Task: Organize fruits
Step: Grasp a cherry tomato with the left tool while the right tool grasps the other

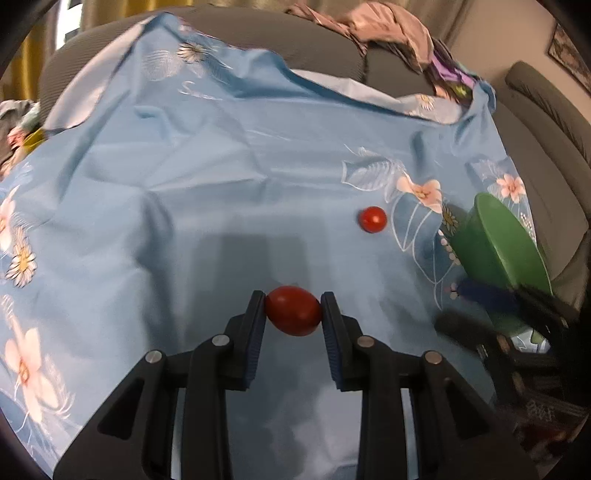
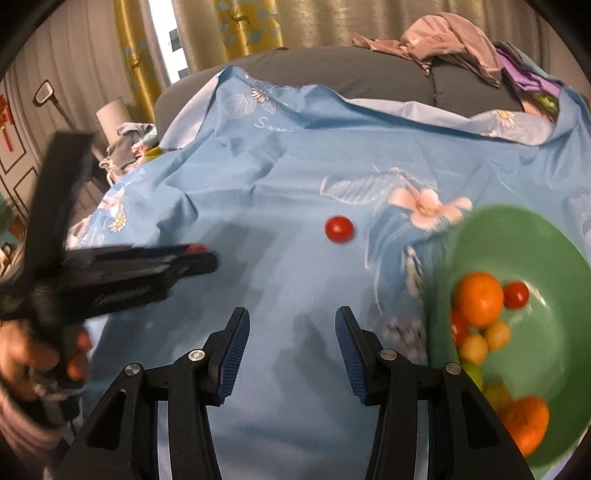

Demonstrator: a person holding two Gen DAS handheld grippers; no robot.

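My left gripper [image 1: 293, 308] is shut on a red oval tomato [image 1: 293, 311], held just above the blue flowered cloth [image 1: 207, 192]. It also shows from the side in the right wrist view [image 2: 201, 254], blurred, with the tomato [image 2: 195, 248] at its tip. A second, round red tomato [image 1: 373, 219] lies loose on the cloth, also in the right wrist view [image 2: 339, 229]. A green bowl [image 2: 546, 258] at the right holds oranges [image 2: 478, 300], a small tomato [image 2: 516, 294] and yellow-green fruits. My right gripper [image 2: 291, 339] is open and empty over the cloth, left of the bowl.
The cloth drapes over a grey sofa [image 2: 332, 70] with a pile of clothes [image 2: 454, 40] on its back. The green bowl [image 1: 502, 243] sits near the cloth's right edge. Curtains [image 2: 229, 29] hang behind; more clutter lies at the left [image 2: 129, 144].
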